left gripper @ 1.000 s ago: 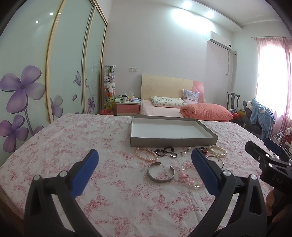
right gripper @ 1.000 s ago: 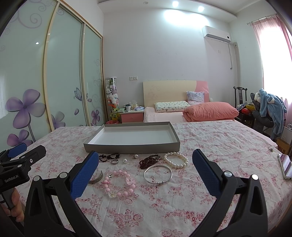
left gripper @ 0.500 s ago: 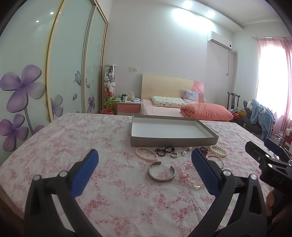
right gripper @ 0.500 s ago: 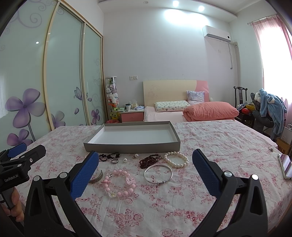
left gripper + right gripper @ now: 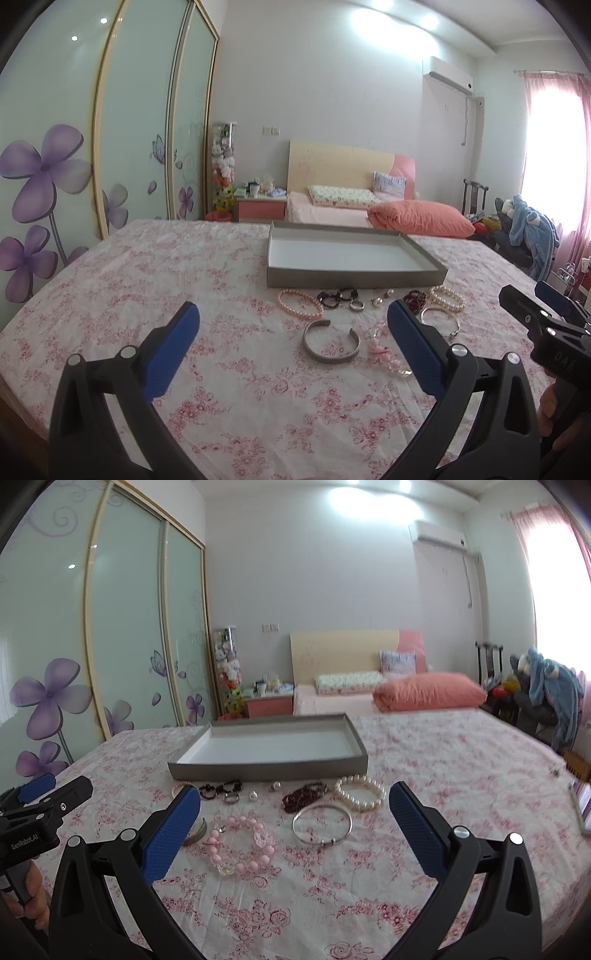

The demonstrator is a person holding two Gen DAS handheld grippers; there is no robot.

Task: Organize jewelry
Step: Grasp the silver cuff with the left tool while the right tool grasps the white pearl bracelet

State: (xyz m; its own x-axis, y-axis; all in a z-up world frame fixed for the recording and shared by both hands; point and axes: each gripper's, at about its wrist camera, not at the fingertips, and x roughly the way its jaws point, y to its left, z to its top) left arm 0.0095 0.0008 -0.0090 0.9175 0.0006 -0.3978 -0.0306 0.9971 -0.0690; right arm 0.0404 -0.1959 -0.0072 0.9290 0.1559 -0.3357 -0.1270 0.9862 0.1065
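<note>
A bed [image 5: 147,295] with a pink flowered sheet carries everything. Toward its far edge lies a shallow grey tray [image 5: 266,770] with a white floor, nothing inside it. The jewelry lies on the sheet in a loose band just in front of the tray's near wall, none of it touching the tray.

The left gripper [image 5: 293,328] hovers over the near part of the bed, its jaws spread wide and holding nothing. The right gripper [image 5: 295,812] hovers beside it, jaws likewise wide apart and empty; each is held by a hand at the near edge.

Nearest the grippers lies a pink bead bracelet [image 5: 240,849], with a thin silver bangle [image 5: 321,825] just to its right. A white pearl bracelet [image 5: 360,794] sits behind the bangle, and a dark red bead bracelet [image 5: 304,795] lies just left of the pearls. A grey open cuff [image 5: 331,341] rests left of the pink beads, and behind it a pale pink pearl bracelet [image 5: 300,304]. Close to the tray wall lie a black bead bracelet [image 5: 221,788], a small ring [image 5: 232,798] touching it, and two small pearl earrings [image 5: 253,795] near the middle.
</note>
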